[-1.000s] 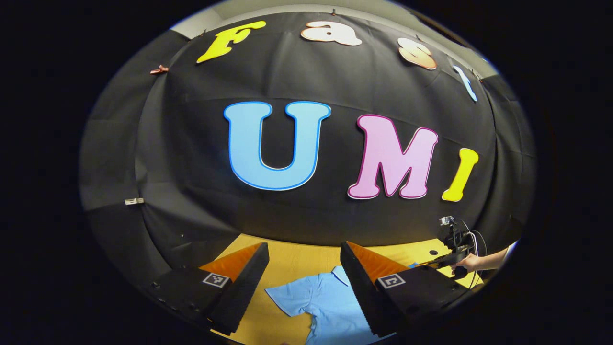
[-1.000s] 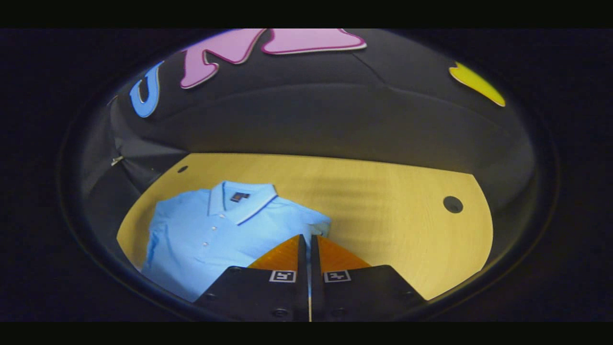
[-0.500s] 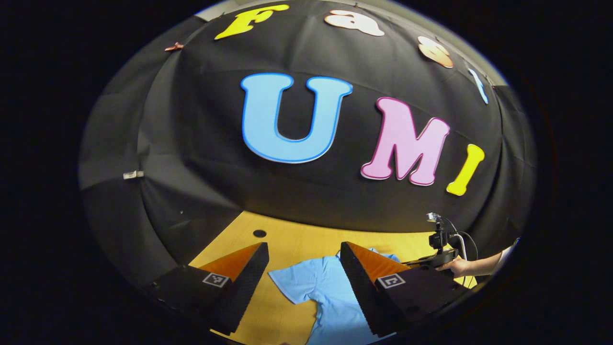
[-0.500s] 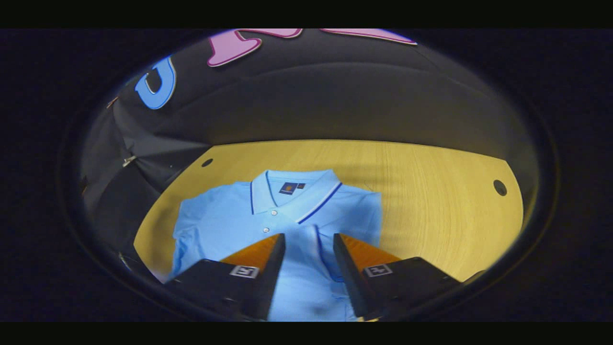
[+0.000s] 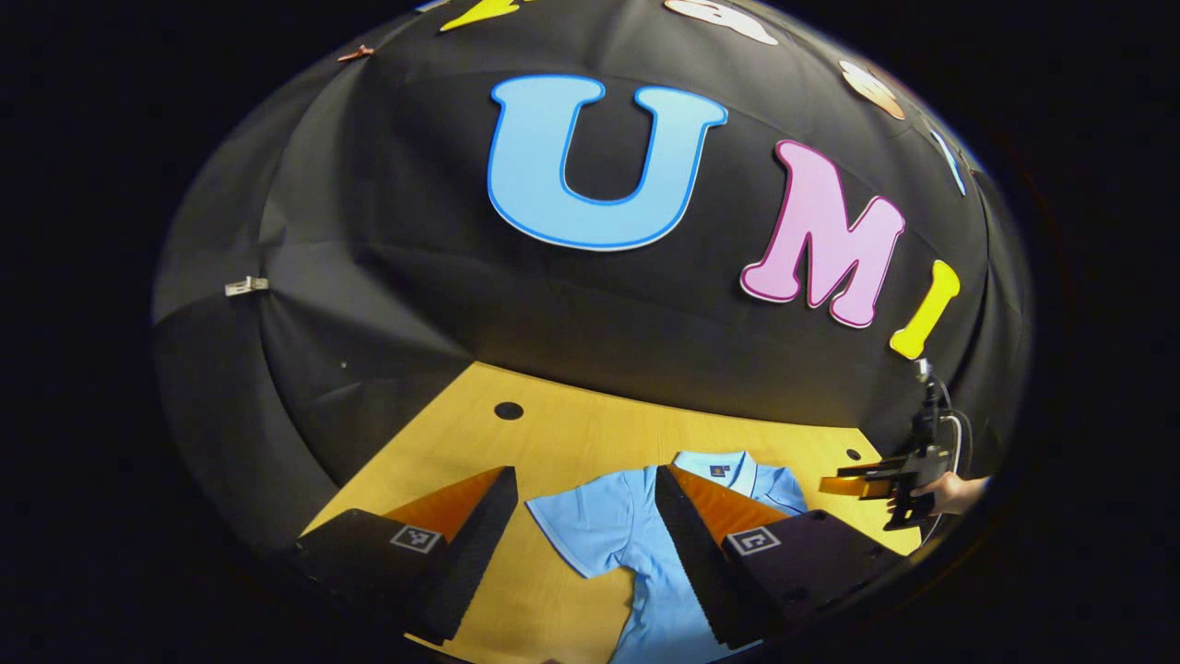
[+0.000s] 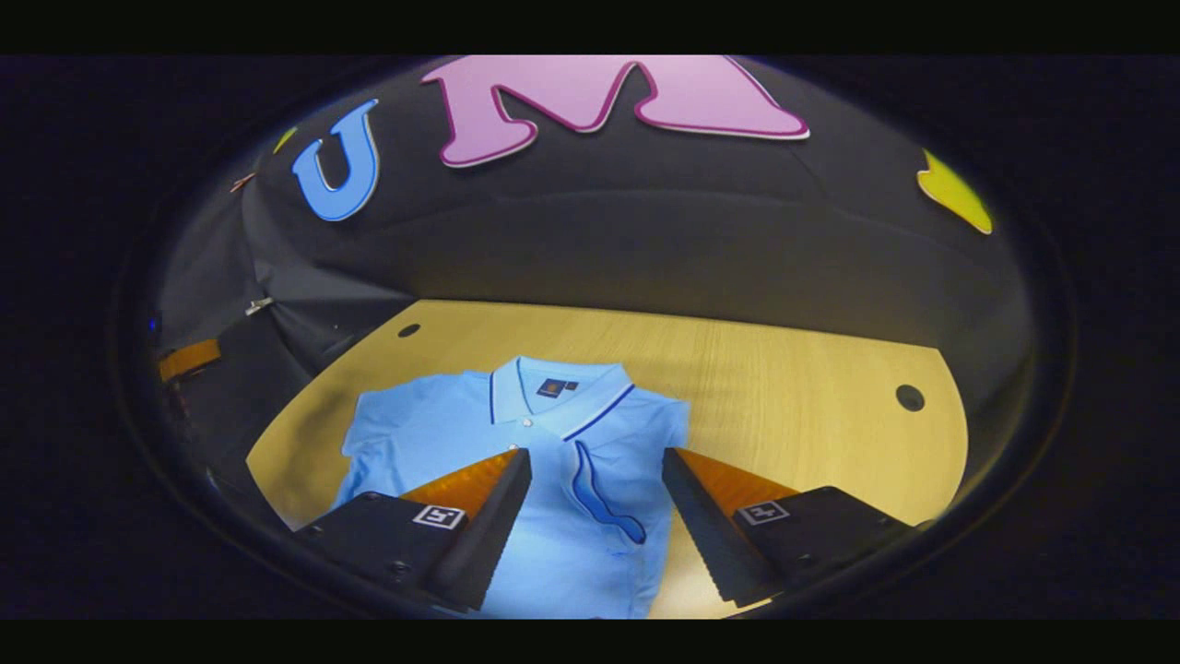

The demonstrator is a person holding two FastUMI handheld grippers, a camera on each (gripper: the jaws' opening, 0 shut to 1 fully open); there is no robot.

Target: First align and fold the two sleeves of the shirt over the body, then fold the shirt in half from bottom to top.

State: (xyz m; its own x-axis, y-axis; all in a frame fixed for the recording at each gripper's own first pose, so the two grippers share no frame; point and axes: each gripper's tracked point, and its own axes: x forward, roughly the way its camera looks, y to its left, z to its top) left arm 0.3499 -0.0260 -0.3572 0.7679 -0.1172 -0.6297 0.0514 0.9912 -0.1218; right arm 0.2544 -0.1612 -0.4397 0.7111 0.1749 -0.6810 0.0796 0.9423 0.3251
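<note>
Both grippers [image 5: 586,480] [image 6: 597,461] wide, empty.

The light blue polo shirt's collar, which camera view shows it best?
The right gripper view: the light blue polo shirt's collar lies whole, between that gripper's open fingers. The left gripper view shows only part of the collar, behind its own finger.
</note>
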